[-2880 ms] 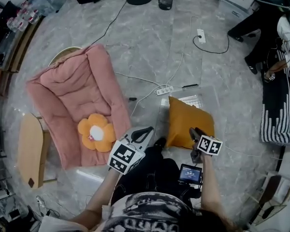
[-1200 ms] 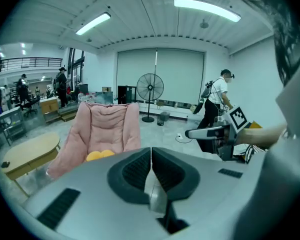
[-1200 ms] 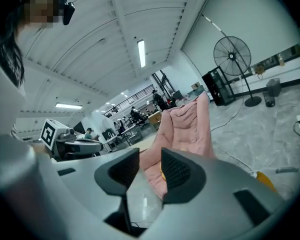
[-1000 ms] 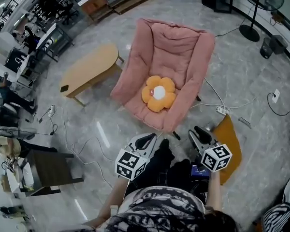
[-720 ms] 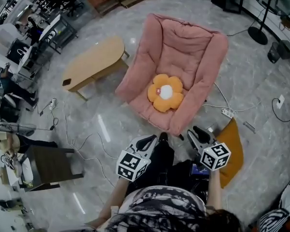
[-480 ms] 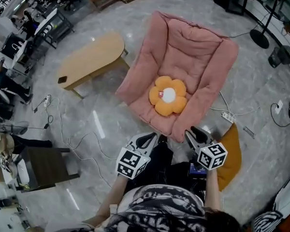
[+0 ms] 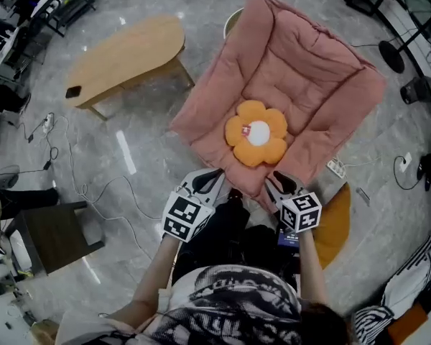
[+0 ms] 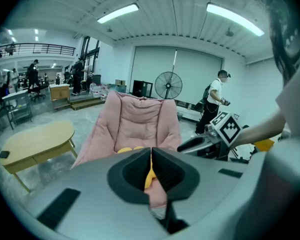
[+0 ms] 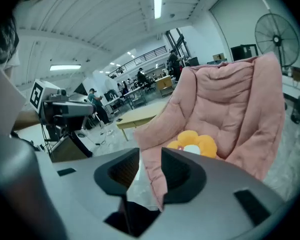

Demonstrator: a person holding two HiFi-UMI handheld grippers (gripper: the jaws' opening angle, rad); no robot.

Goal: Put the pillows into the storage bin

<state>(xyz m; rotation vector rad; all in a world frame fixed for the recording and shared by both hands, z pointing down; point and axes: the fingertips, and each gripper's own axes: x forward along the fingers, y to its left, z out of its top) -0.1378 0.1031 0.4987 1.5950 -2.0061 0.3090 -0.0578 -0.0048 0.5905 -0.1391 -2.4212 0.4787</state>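
Flower pillow (image 7: 257,132): orange petals, white round centre with a small red mark. It lay flat on the seat of the pink padded chair (image 7: 302,70), just past 12 o'clock of both grippers. It also showed in the right gripper view (image 9: 192,143), petals puffy. In the left gripper view only a yellow sliver (image 8: 125,149) was visible.

Second pillow (image 7: 335,221): plain mustard, on the grey marble floor (image 7: 129,164) at 4 o'clock of the chair, beside the person's right arm and partly hidden by it.

Left hand-held gripper (image 7: 210,177): jaws pressed together, only a thin slit between them, nothing in it (image 8: 151,159). Tips just short of the chair's front edge.

Right hand-held gripper (image 7: 279,183): jaws spread partway, nothing pinched (image 9: 150,166). The chair edge and floor showed through the gap. Tips sat at the chair's front edge; couldn't tell if they touched it.

Wooden surface (image 7: 122,56) at 10 o'clock of the chair, well apart from it.
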